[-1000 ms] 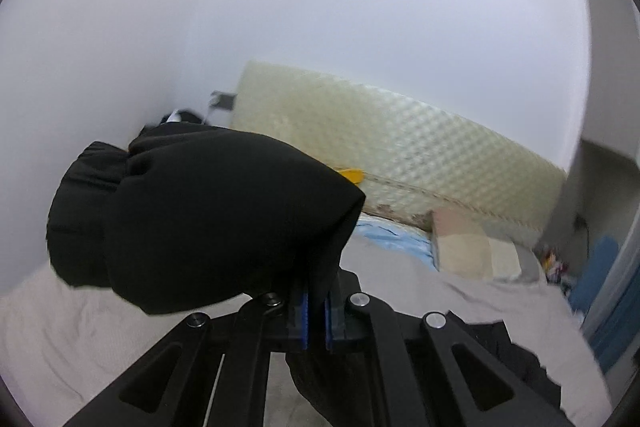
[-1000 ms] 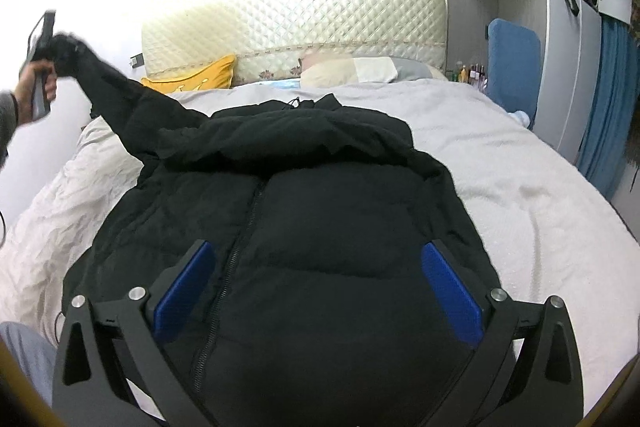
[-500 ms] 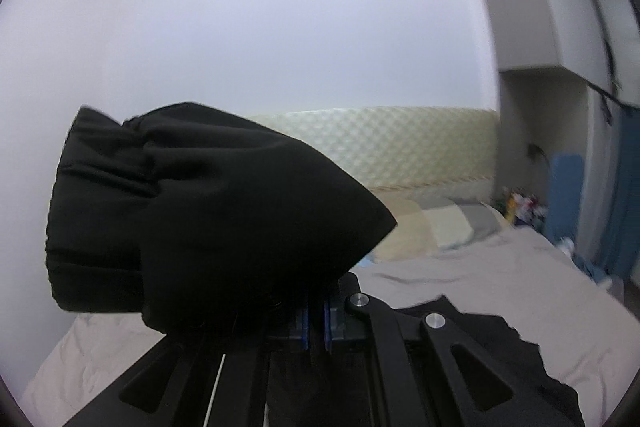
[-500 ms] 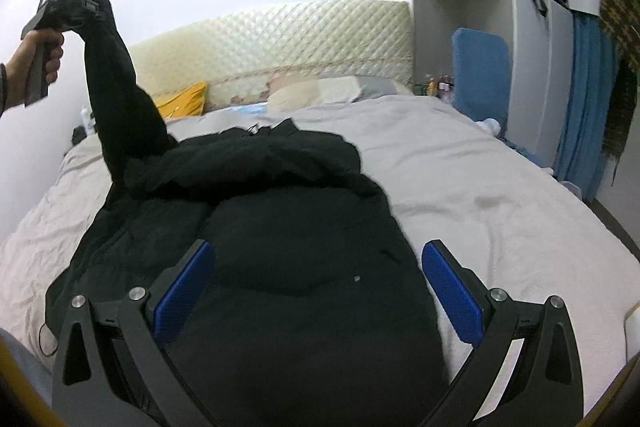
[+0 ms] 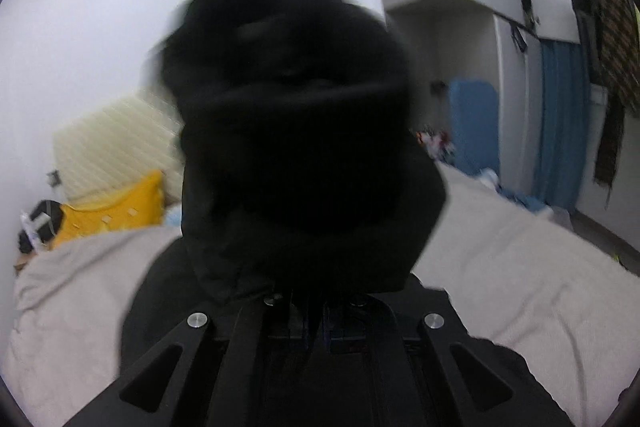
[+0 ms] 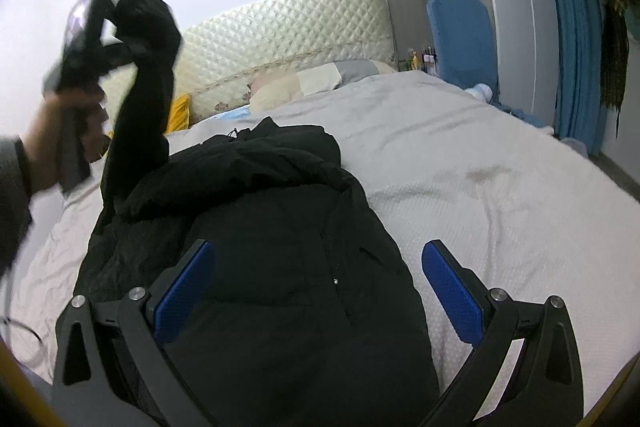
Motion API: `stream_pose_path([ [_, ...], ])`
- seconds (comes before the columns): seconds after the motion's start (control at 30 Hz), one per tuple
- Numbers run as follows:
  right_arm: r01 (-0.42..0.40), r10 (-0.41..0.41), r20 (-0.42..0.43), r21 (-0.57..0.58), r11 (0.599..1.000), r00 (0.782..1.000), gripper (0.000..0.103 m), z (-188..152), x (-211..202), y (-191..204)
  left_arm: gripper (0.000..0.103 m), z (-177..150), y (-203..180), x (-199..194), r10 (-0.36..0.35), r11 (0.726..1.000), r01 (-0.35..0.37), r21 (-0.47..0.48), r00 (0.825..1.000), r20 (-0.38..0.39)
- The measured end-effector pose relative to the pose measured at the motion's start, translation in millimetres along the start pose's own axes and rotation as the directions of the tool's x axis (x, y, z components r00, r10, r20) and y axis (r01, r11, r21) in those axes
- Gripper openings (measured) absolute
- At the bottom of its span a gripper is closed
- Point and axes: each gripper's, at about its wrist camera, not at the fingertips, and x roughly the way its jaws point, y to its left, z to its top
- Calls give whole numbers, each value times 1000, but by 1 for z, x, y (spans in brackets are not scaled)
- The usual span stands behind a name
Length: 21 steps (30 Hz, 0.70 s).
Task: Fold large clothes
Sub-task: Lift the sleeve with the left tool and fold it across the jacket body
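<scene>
— One sleeve (image 6: 140,79) is up in the air, pinched by its cuff in the left gripper (image 6: 116,7), jaws clamped tight on the fabric. Where should it go?

— Across the chest, I'd say. The black jacket (image 6: 272,247) lies front-up on the bed (image 6: 500,195), hood end toward the far headboard (image 6: 288,39), hem at the near edge. Carry the cuff rightward over the body and lay it flat, roughly level with the shoulders.

— And the right gripper (image 6: 318,291)?

— It hovers low over the jacket's near half, jaws spread wide, holding nothing. It could press down near the left shoulder seam, so the body doesn't drag along when the sleeve swings over.

— Any risk?

— Padded fabric is bulky and springy; the sleeve may bunch or roll back. Lower it slowly, keep it taut from shoulder to cuff, and let go only once it rests on the jacket. From the left wrist view the cuff (image 5: 296,131) fills the frame and is blurred, so judge the landing from the other camera.
</scene>
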Motion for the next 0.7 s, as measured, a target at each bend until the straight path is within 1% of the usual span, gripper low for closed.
stream_pose_path([
  [0.1, -2, 2, -2, 34, 999, 1000, 103, 0, 1, -9, 3, -26, -35, 28, -37, 999, 38, 16, 998, -52],
  [0.2, 8, -8, -8, 63, 998, 1000, 103, 0, 4, -19, 3, -49, -64, 61, -45, 998, 49, 36, 994, -103],
  [0.27, 4, -2, -18, 87, 996, 1000, 103, 0, 7, -25, 3, -67, -77, 79, -53, 997, 61, 46, 986, -158],
  [0.3, 5, -3, -20, 91, 996, 1000, 103, 0, 9, -28, 3, -77, -84, 90, -54, 996, 67, 59, 979, -197],
  [0.33, 7, -5, -22, 93, 996, 1000, 103, 0, 10, -29, 3, -84, -88, 95, -51, 995, 68, 72, 975, -218],
  [0.43, 5, -3, -30, 99, 995, 1000, 103, -1, 14, -32, 3, -102, -86, 103, -38, 992, 69, 108, 962, -271],
  [0.5, 1, 2, -33, 94, 996, 999, 103, -2, 16, -30, 3, -100, -84, 104, -53, 992, 81, 92, 961, -271],
  [0.53, 1, 2, -35, 87, 996, 999, 103, -2, 17, -28, 3, -103, -73, 96, -63, 994, 86, 74, 962, -267],
  [0.57, 1, 2, -37, 79, 997, 999, 103, -3, 18, -26, 3, -103, -69, 94, -65, 994, 85, 67, 963, -261],
  [0.7, -4, 6, -32, 62, 998, 999, 103, -4, 19, -21, 3, -99, -65, 79, -46, 994, 64, 85, 979, -199],
])
